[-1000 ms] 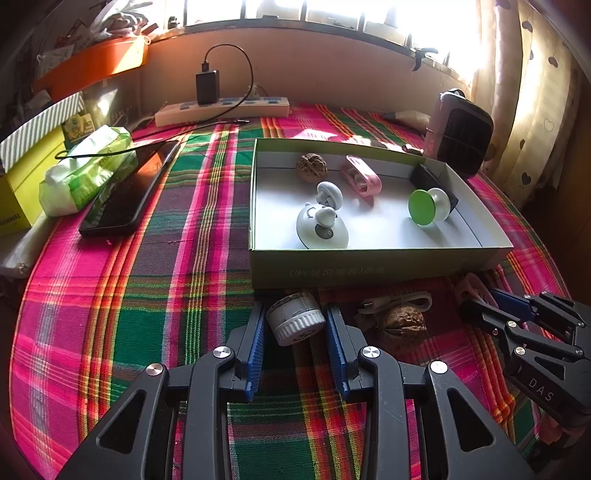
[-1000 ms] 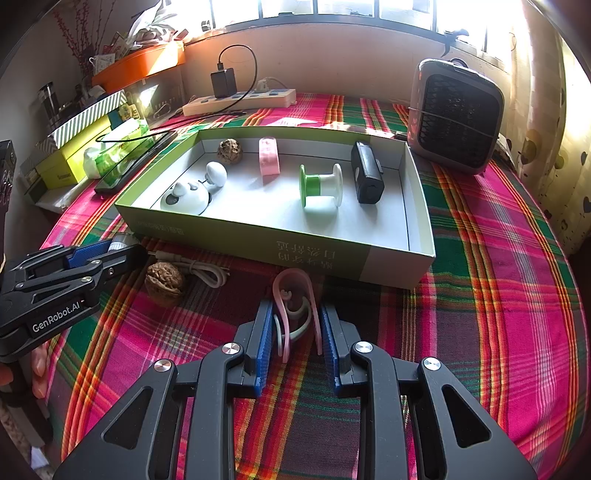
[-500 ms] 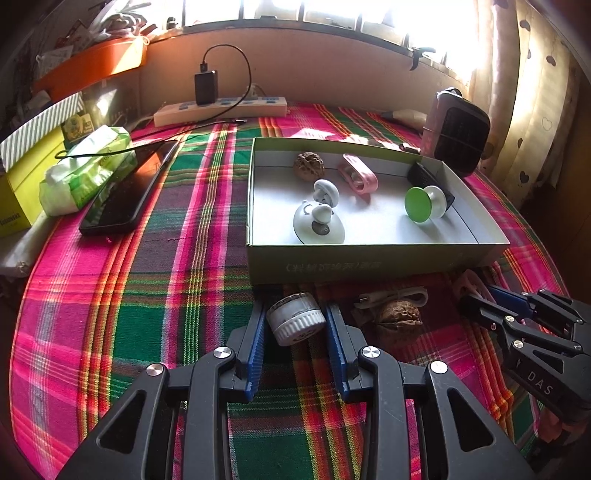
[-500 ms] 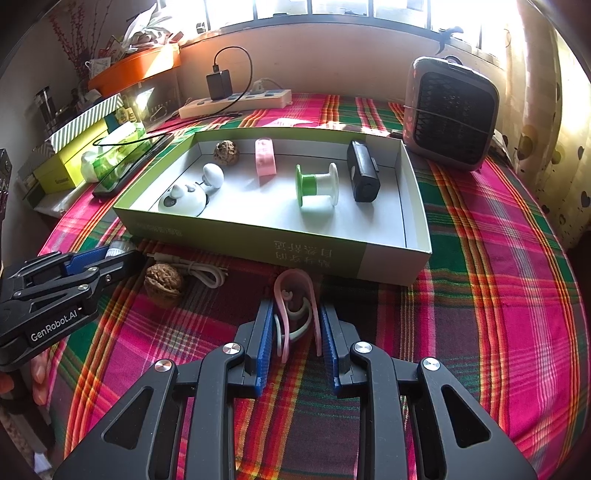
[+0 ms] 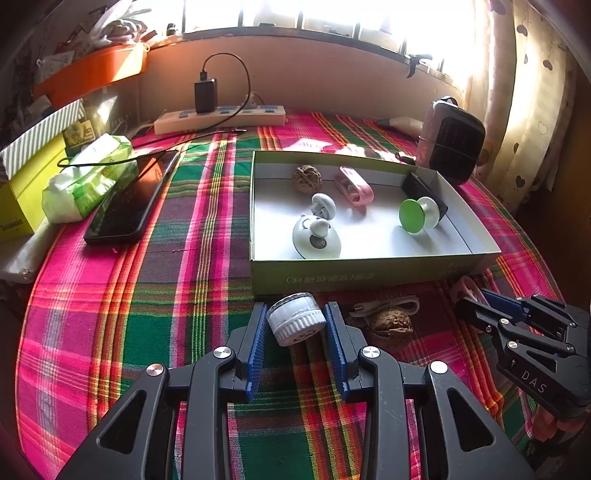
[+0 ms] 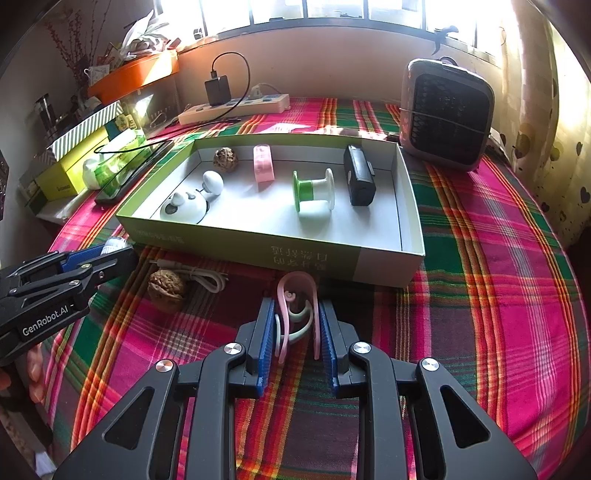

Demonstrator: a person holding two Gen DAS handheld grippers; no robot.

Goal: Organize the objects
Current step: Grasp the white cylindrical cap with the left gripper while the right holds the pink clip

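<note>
Small ribbed white jar (image 5: 297, 323), light and rigid, clamped across its sides in your left tongs (image 5: 297, 326); springy pink hook (image 6: 297, 310), thin and slippery, clamped across its legs in your right tongs (image 6: 297, 325).

Bright sun pours through a barred window (image 6: 332, 11) along the top of the frame, above a beige wall (image 6: 332, 62). A heart-patterned curtain (image 5: 532, 92) hangs at right. Plaid cloth (image 5: 110, 295) covers the bench.

Right hand-held gripper (image 6: 297, 325) jaws closer on pink clip (image 6: 298, 295), box (image 5: 369, 275) a bit nearer
</note>
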